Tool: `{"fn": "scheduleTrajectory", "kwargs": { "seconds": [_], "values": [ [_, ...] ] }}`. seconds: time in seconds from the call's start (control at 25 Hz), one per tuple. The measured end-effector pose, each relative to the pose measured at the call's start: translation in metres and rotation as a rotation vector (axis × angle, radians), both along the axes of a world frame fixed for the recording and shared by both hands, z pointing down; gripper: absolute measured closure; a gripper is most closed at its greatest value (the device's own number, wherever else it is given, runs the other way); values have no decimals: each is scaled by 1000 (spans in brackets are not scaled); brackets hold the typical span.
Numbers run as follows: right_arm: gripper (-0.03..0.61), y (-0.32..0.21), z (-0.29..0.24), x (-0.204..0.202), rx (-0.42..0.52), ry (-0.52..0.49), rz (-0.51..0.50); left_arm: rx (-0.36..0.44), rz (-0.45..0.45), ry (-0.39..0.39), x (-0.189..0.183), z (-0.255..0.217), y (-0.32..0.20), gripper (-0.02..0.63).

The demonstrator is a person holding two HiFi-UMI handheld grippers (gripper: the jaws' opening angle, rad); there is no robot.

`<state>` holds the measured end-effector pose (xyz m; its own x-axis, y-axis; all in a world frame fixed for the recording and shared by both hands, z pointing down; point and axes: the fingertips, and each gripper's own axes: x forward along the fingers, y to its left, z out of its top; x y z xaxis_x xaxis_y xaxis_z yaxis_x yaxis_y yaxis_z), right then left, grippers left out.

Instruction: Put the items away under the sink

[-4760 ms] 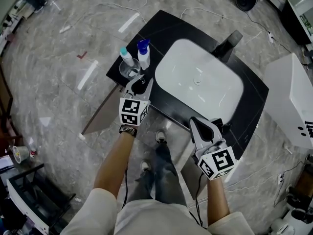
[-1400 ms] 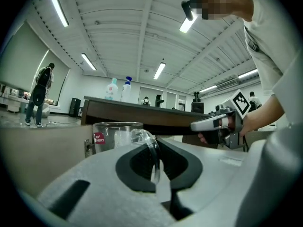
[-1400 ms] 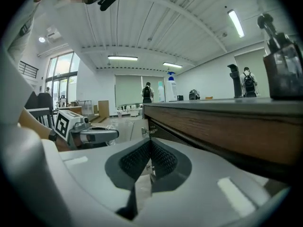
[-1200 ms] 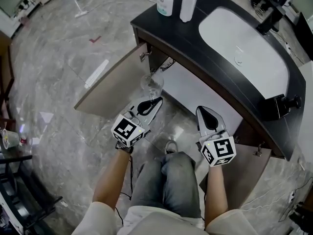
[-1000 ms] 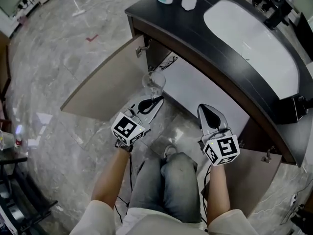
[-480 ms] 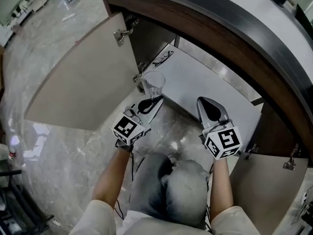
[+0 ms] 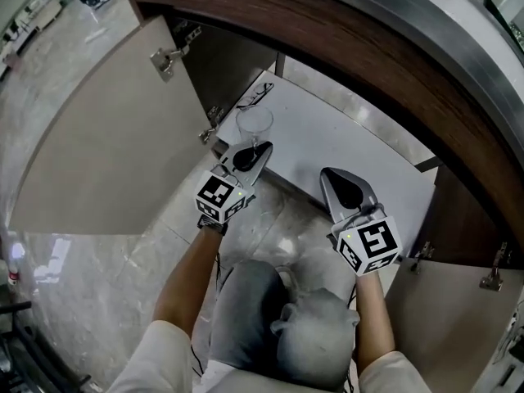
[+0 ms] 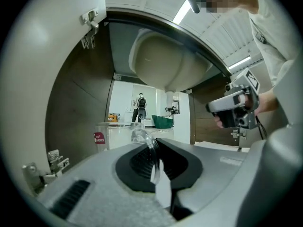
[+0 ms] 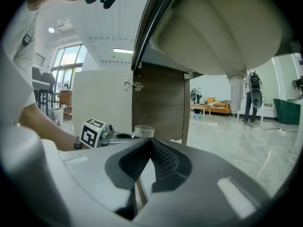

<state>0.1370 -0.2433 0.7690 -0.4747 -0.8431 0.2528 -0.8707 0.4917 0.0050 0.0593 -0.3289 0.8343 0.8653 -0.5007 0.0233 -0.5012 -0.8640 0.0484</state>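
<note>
One glass (image 7: 255,121) — rim clenched in left tool (image 7: 256,147), right tool (image 7: 329,178) closed, empty

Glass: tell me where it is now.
Head view, left side: the glass is pinched at its rim by the left gripper, over the left corner of the shelf, beside the open left door.

Bright ceiling strips (image 8: 181,14) light everything evenly (fisheye bending, black corners in gripper views), cabinet interior (image 7: 233,60) shadowed
</note>
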Motion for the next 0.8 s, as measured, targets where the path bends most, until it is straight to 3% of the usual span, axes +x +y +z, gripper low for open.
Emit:
{"fn": "scheduleTrajectory", "kwargs": {
  "seconds": [0.4,0.8],
  "values": [
    [571,10,19,0,-31,14,-27,-51,-13,-15,25,45,-47,603],
    [571,10,21,11,-22,7,12,-34,-12,-53,39,57,-67,603]
  ]
}}
